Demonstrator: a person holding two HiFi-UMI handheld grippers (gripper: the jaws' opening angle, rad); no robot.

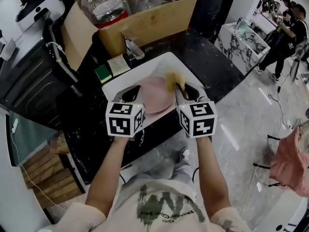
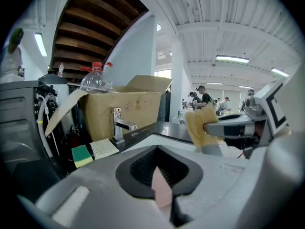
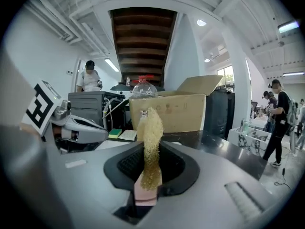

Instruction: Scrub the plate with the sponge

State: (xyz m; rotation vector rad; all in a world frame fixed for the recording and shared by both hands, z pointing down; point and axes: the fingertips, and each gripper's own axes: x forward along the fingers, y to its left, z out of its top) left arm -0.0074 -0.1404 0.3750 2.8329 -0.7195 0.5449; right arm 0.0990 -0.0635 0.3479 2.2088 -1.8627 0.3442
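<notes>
A pink plate lies in the white sink. My left gripper is at the plate's left rim and shut on it; in the left gripper view a pink sliver of plate shows between the closed jaws of that gripper. My right gripper is shut on a yellow mesh sponge at the plate's right side. In the right gripper view the sponge stands up out of the gripper, with the pink plate just beneath.
A green-and-yellow sponge and a pale cloth lie on the black counter left of the sink. Behind it stand a chrome faucet and an open cardboard box with a plastic bottle. People stand at the far right.
</notes>
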